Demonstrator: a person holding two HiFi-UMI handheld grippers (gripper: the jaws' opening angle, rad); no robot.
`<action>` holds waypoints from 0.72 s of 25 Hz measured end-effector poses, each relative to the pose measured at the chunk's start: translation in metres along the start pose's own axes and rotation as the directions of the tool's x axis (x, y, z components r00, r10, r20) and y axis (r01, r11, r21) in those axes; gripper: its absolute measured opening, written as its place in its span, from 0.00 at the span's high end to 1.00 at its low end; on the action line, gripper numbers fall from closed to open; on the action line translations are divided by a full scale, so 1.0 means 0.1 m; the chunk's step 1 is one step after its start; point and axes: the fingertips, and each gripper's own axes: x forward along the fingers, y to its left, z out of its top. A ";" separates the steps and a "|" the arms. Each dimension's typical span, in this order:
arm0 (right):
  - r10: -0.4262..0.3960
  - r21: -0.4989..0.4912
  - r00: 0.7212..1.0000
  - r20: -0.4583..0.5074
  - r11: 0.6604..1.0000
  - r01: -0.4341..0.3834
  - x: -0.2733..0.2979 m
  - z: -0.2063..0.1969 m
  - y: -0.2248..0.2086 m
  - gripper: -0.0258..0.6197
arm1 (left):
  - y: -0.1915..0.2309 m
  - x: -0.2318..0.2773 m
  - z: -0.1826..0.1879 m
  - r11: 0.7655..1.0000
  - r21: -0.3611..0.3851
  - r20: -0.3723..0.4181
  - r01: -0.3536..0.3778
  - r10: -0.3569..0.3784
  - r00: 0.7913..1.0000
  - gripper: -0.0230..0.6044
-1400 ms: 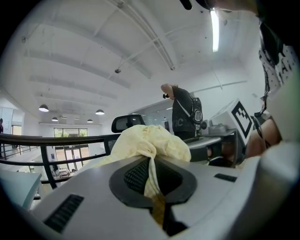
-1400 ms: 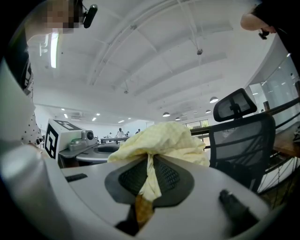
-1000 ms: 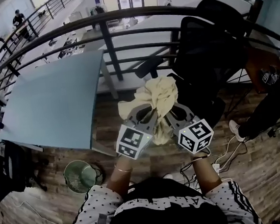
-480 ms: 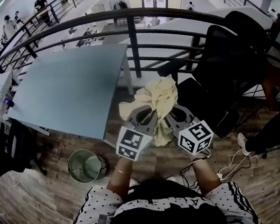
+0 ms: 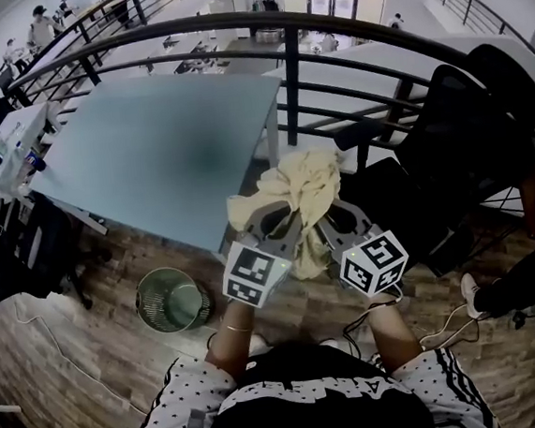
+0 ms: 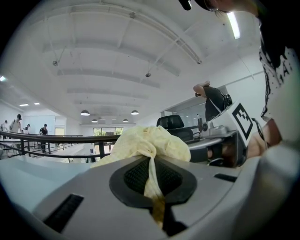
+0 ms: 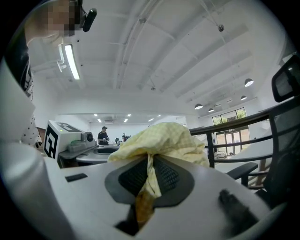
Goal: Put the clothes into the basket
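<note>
Nearest the head camera, along the bottom edge: black-and-white dotted shirt (image 5: 187, 404), both forearms reaching forward. Just beyond, side by side: left gripper (image 5: 290, 217) and right gripper (image 5: 322, 217), each carrying its marker cube, tips converging. Jaws of each pressed together on a fold of one crumpled, faintly checked pale-yellow cloth (image 5: 302, 181), pinched between black ribbed pads, as seen in both gripper views. Bulk of the cloth bunched above and ahead of the tips, held in the air over the brown wood-plank floor (image 5: 103, 365), touching neither table nor basket. At lower left, standing on that floor: round grey-green wire-mesh basket (image 5: 170, 300), well apart from the cloth, near the edge of a large pale blue-grey rectangular table (image 5: 167, 143). At right: black mesh-backed office chair (image 5: 468, 142). Behind table and chair: curved black metal railing (image 5: 292, 74). Farthest, past the railing: lower hall with desks and small figures of people at upper left.
</note>
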 end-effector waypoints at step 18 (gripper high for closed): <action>0.085 -0.017 0.996 -0.016 0.996 -0.086 0.49 0.02 0.63 0.89 | 0.49 -0.62 -0.05 0.996 -0.016 0.007 -0.083 0.083 0.997 0.93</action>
